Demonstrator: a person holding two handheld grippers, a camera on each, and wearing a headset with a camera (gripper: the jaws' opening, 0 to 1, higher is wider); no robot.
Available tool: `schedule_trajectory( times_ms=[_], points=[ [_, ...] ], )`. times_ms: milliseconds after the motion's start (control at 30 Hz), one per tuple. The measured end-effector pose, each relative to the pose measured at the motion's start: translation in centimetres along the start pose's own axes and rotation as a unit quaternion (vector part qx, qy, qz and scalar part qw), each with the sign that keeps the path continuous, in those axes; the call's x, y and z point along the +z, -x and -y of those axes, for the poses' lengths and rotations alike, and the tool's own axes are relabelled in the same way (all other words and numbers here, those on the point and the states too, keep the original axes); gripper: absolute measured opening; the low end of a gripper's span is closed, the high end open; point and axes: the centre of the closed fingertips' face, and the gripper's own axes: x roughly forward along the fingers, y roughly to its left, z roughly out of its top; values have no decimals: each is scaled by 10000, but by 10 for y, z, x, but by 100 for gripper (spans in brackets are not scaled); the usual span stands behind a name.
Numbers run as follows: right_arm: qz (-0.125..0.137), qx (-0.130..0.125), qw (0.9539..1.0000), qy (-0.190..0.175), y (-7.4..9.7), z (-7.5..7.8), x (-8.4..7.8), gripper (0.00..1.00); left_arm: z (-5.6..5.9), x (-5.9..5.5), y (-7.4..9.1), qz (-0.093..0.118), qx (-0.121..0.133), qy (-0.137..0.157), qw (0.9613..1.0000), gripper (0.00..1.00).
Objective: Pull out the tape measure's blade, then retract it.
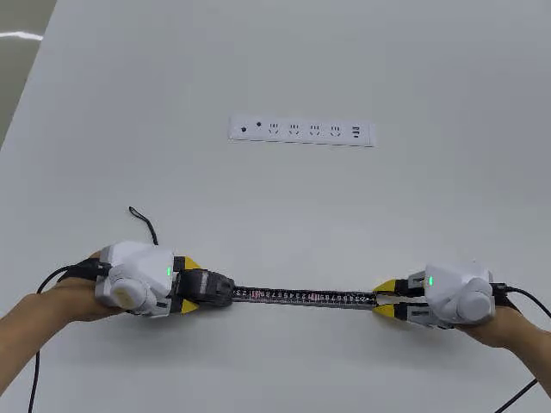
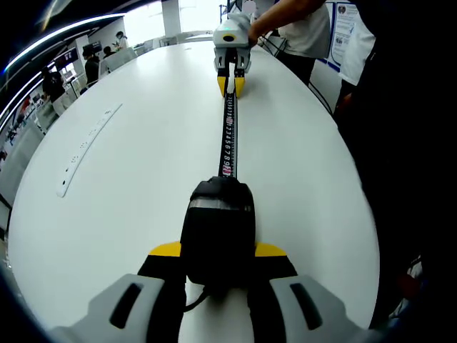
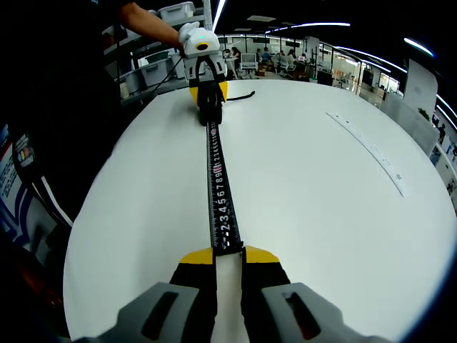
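Left gripper (image 1: 189, 285) clamps one tape measure (image 1: 212, 288) | right gripper (image 1: 384, 298) pinches its blade (image 1: 301, 297) — one power strip (image 1: 301, 131)

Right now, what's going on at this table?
A person is working a tape measure with two handheld grippers over a white table. The left gripper is shut on its black case, and the right gripper is shut on the tip of the blade. The blade is out, stretched straight between them low over the tabletop. A white power strip lies farther back, apart from both.
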Motion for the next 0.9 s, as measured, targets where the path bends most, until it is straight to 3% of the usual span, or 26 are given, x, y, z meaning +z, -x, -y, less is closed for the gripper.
schedule_trajectory(
  times_ms=[900],
  points=[
    [-152,-83,9995,250,-1,0,1,13,0,1,0,-119,-4,-87,9999,30]
  ],
)
